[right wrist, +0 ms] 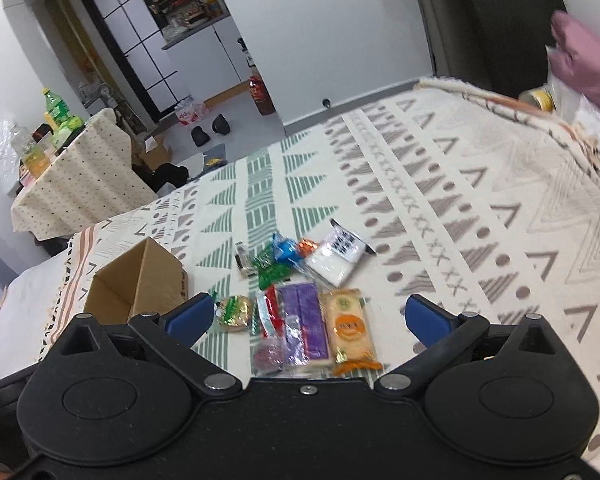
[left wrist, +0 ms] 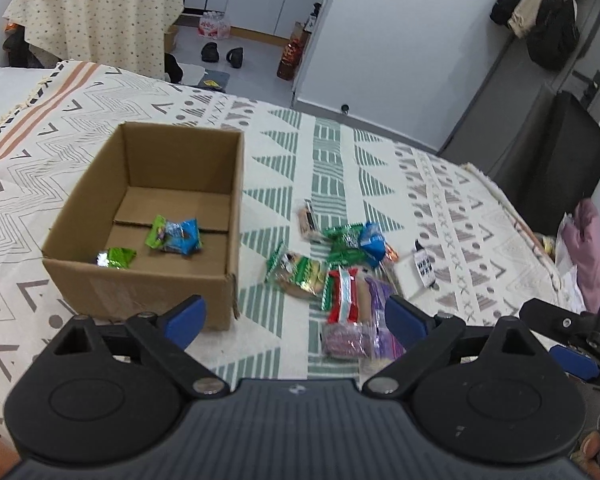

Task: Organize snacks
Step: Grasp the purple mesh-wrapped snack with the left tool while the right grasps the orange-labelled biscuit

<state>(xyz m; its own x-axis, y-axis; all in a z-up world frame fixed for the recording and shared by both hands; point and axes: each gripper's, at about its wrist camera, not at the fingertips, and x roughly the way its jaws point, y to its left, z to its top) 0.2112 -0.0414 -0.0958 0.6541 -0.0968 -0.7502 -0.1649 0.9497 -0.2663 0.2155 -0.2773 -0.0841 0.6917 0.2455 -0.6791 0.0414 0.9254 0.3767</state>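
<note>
Setting: patterned bedspread (right wrist: 460, 208) over a bed, with a doorway and a cloth-covered side table beyond — we work on a soft, yielding surface.
Right gripper (right wrist: 308, 316): we hold it spread wide, nothing between its blue pads.
Left gripper (left wrist: 296, 316): likewise wide open and empty.
Nearest snacks: purple wafer pack (right wrist: 304, 328) and orange cracker pack (right wrist: 350, 326) lie flat, side by side, just ahead of our right gripper and between its fingers.
Further out: red-and-green packet (right wrist: 269, 310), then a loose heap of small green and blue sachets (right wrist: 276, 262).
Cardboard box (left wrist: 148, 216): open-topped, left of the heap, near our left gripper — three small packets already inside.
Handling: we judge the packs light, crinkly and slippery; crackers likely brittle.
Grip: we would pinch across the narrow width, mid-length, gently.
</note>
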